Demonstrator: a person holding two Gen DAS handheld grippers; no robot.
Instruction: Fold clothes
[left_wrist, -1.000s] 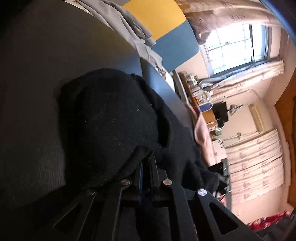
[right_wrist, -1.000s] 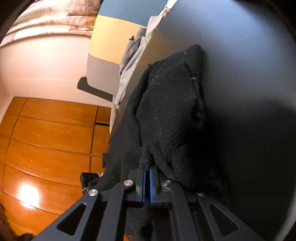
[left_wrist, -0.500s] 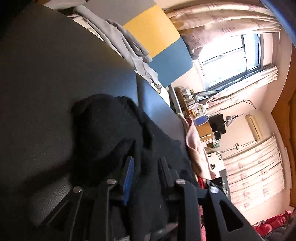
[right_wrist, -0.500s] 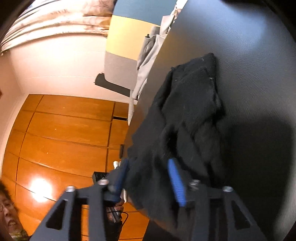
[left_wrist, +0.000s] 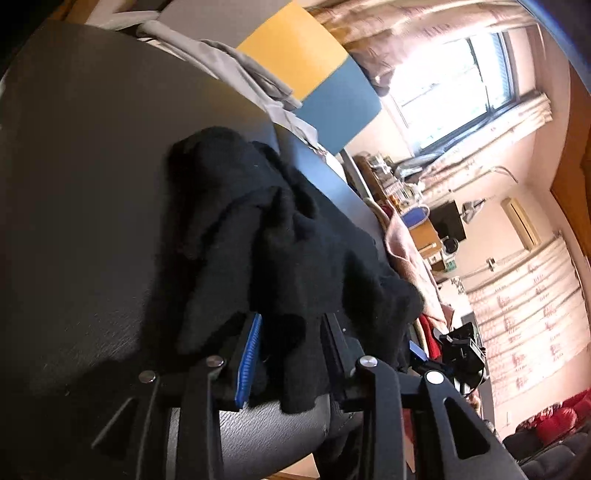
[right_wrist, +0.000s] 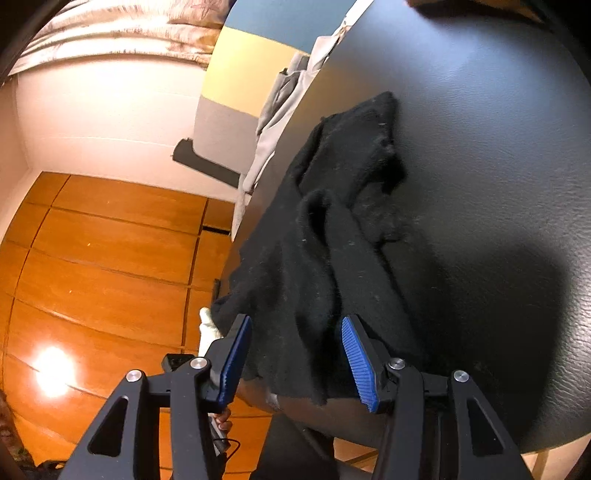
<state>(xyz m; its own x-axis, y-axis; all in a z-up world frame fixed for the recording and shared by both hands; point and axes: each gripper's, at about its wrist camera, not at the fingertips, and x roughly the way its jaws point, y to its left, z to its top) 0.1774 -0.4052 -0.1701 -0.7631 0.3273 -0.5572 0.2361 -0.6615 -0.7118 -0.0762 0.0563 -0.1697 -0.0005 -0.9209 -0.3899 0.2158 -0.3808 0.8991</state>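
- Black knit garment (left_wrist: 258, 236), fuzzy and flecked with lint, lies bunched and creased on the dark surface (left_wrist: 81, 155).
- Near hem (right_wrist: 295, 369) hangs over the surface's near edge.
- Far end (right_wrist: 373, 122) rests flat on the surface.

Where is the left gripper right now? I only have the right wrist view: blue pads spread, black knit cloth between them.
Observer: The left gripper is at the near edge of the black garment too, with its jaws apart and the cloth hanging loose between them.
Operator: Anything else on that table besides the black piece?
Observer: A grey garment lies bunched along the far edge of the dark table.
Operator: What is past the table on the left gripper's side?
Observer: A bright window with curtains, and pink fabric just beyond the table edge.
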